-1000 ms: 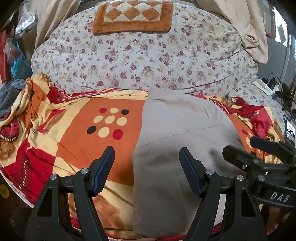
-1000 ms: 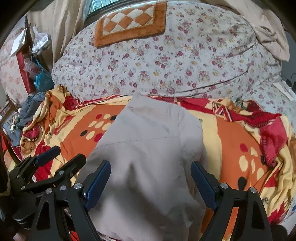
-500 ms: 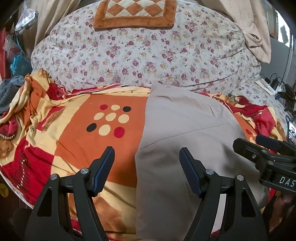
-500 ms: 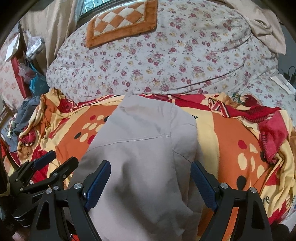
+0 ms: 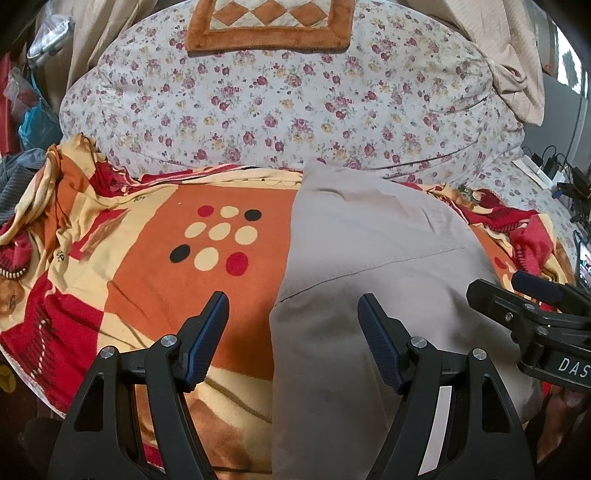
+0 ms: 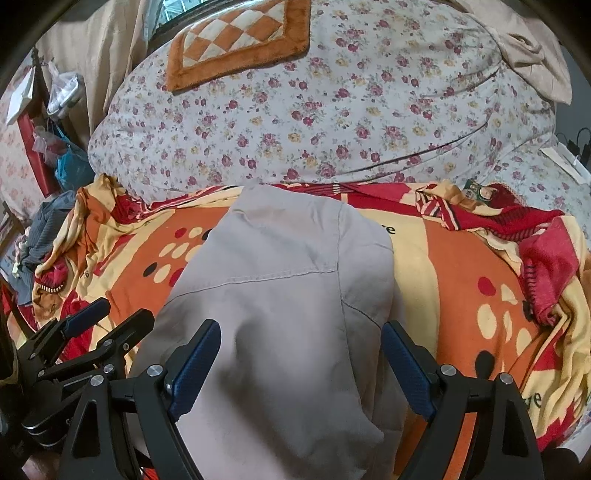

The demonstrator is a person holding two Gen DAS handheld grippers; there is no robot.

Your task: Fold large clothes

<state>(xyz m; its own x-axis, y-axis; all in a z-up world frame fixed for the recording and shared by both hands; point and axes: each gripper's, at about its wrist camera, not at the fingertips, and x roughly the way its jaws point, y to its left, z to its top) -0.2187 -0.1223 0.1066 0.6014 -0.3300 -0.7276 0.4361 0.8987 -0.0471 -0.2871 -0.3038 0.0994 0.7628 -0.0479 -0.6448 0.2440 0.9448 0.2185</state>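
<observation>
With the beige garment (image 5: 369, 295) lying partly folded mid-frame on the patterned blanket (image 5: 155, 280), the left claw (image 5: 291, 325) and right claw (image 6: 301, 354) hover spread and empty, so the next fold likely calls for pinching its near edge.

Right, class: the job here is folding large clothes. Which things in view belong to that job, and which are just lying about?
Belongs to the job:
- beige garment, laid flat on the blanket
- left gripper, fingers open
- right gripper, fingers open

Just lying about:
- orange, red and cream blanket
- floral duvet
- checked brown mat
- blue plastic bag
- cables and chargers
</observation>
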